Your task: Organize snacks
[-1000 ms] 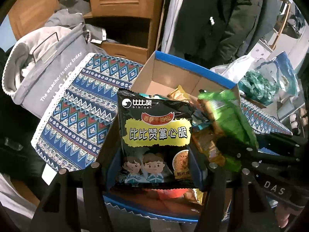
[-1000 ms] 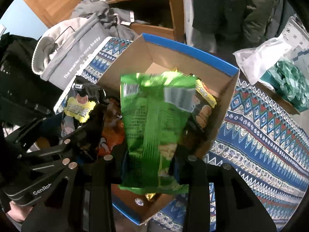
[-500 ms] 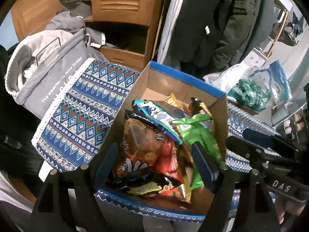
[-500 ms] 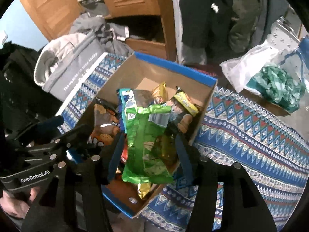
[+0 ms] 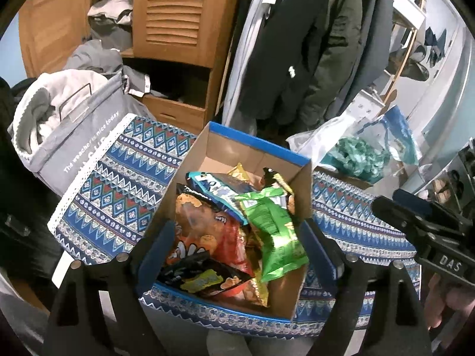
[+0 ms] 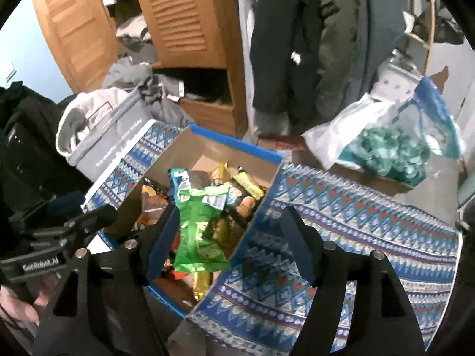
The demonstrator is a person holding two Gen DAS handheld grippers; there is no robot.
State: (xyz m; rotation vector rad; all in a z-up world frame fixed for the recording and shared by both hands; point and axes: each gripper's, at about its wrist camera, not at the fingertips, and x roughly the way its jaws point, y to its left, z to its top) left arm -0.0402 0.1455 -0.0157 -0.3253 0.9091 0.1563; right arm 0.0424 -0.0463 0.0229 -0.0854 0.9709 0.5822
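Both grippers are held spread wide and empty above the cardboard box (image 5: 237, 151): the left gripper (image 5: 237, 252) is framed around the near end of the pile, and the right gripper (image 6: 228, 237) is poised over the box's right wall. Nothing is pinched by either one. Inside the box, a green packet (image 5: 273, 228) is seen lying on top toward the right, an orange-red packet (image 5: 207, 231) beside it on the left, and a black packet with yellow print (image 5: 204, 279) at the near edge; a blue-and-white packet (image 5: 219, 190) and yellow wrappers are tucked behind. The far end of the box is seen bare. The snacks appear to be already deposited, so any tidying is best done by nudging the heaped packets toward that end, with each pinched by its sealed edge rather than its puffed middle. The box is carried by a surface covered with a blue patterned cloth (image 5: 112, 190). A grey fabric basket (image 5: 74, 136) is seen to the left.
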